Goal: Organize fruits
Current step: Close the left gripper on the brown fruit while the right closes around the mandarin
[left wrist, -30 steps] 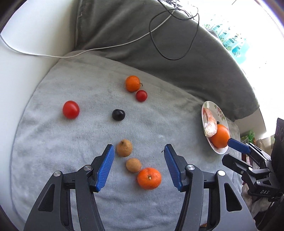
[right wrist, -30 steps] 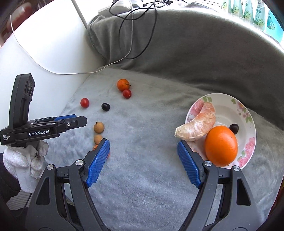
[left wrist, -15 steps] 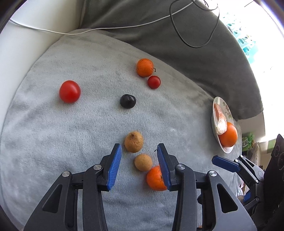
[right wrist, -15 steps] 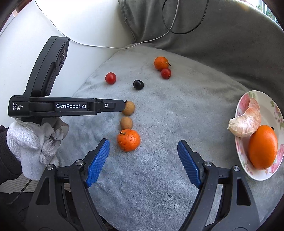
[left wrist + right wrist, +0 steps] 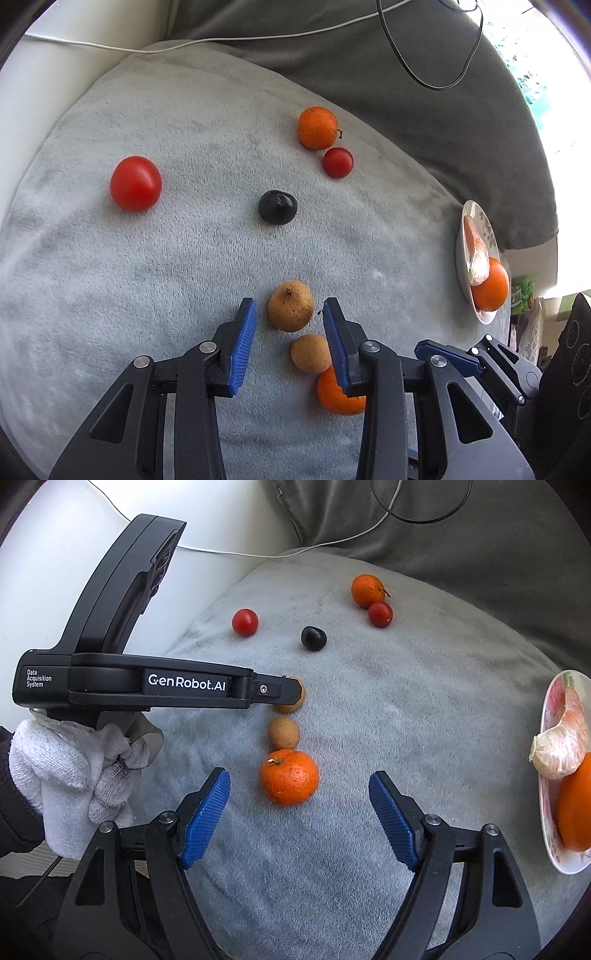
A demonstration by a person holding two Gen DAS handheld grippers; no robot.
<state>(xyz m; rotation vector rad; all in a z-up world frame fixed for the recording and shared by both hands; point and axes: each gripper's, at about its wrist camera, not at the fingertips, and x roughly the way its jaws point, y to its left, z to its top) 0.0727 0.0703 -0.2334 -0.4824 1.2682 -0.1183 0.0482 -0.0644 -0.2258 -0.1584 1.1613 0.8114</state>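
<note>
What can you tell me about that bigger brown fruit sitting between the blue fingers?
The bigger brown fruit is roundish and tan, with a rough, matte skin and a small stem nub on top. It rests on the grey fleece blanket, just ahead of a smaller brown fruit. The left gripper has its blue pads on either side and its jaws are closing, with a gap showing on each side.

Both wrist views bright, daylight. Left wrist view: light enters from upper right, where the background is blown out to white glare. Pale grey fleece blanket (image 5: 184, 258) evenly lit; soft, short shadows beneath the round red tomato (image 5: 136, 183) and dark purple grape (image 5: 277, 206). Strong fisheye distortion: blanket edges bow, black vignette in all corners. Right wrist view: white floral ceramic plate (image 5: 546, 812) at the blanket's right edge stretched and cut off. Centre sharp; slight softening toward the rims.
</note>
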